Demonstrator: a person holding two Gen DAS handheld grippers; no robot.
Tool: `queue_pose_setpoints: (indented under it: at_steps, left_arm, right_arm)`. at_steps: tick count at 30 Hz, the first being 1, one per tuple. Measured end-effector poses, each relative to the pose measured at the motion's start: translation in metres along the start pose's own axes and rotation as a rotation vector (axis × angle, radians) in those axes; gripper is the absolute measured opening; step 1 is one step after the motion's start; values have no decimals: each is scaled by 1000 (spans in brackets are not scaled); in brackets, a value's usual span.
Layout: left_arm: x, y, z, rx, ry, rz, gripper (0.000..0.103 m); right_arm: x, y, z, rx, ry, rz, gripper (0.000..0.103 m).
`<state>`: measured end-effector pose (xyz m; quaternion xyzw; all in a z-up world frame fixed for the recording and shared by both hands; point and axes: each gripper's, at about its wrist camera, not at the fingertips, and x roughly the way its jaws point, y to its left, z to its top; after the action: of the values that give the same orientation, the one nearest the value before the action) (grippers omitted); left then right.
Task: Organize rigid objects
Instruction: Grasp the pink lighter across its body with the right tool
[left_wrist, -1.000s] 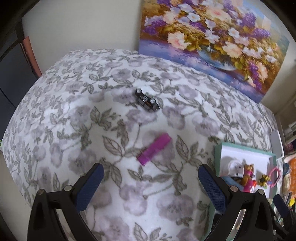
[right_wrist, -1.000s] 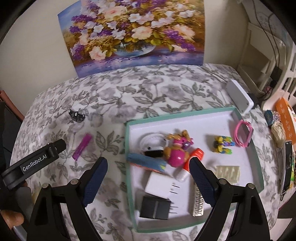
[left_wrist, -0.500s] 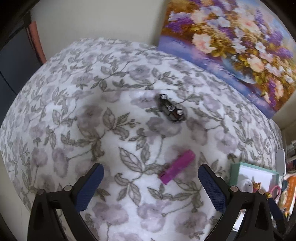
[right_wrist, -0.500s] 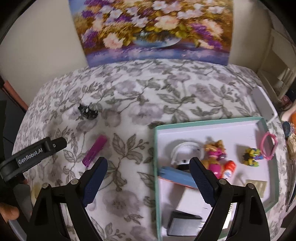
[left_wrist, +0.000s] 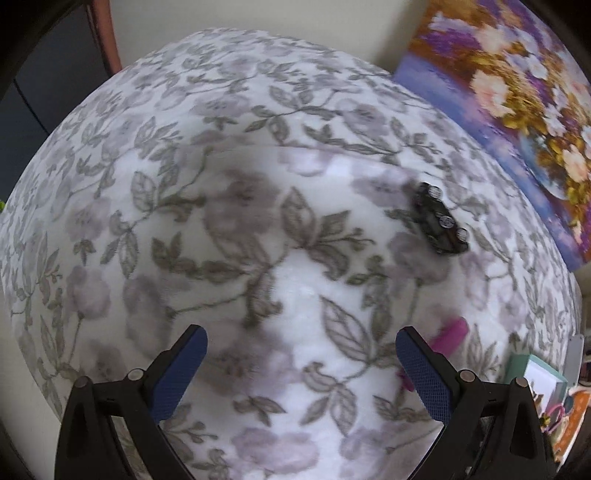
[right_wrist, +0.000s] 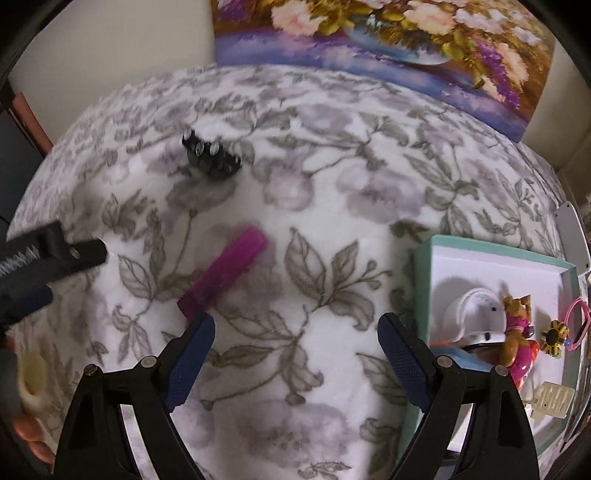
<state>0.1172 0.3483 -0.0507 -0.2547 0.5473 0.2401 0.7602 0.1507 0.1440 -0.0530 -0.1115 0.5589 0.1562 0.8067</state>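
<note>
A magenta bar (right_wrist: 224, 272) lies slanted on the floral cloth, just ahead of my right gripper's (right_wrist: 295, 339) left fingertip. That gripper is open and holds nothing. A small black toy car (right_wrist: 210, 155) lies farther back on the cloth. In the left wrist view the car (left_wrist: 439, 219) is at the upper right, and the magenta bar (left_wrist: 448, 334) peeks out behind the right finger. My left gripper (left_wrist: 301, 354) is open over bare cloth. The teal-rimmed tray (right_wrist: 495, 249) at the right holds several toys, among them a white dome (right_wrist: 476, 314) and a figurine (right_wrist: 517, 332).
A flower painting (right_wrist: 388, 44) leans on the wall behind the table. The left gripper's black body (right_wrist: 44, 254) reaches in from the left of the right wrist view, with a hand (right_wrist: 29, 432) below it. The tray's corner (left_wrist: 535, 373) shows at the lower right in the left wrist view.
Both grippers have moved left and closer to the cloth. The tray has slid toward the right edge of both views. The bar and the car look larger and have not moved on the cloth.
</note>
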Motion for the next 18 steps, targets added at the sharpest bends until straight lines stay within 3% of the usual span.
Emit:
queue_pose_setpoints:
  at_steps: [9,18]
  left_arm:
    - [3,10,6,-20,7,-17,103]
    - [4,17,9,-39,8,-27,103]
  right_arm:
    - [14,10,-4,-28,24,-52,90]
    - [25,27,0,-51,6,-43,90]
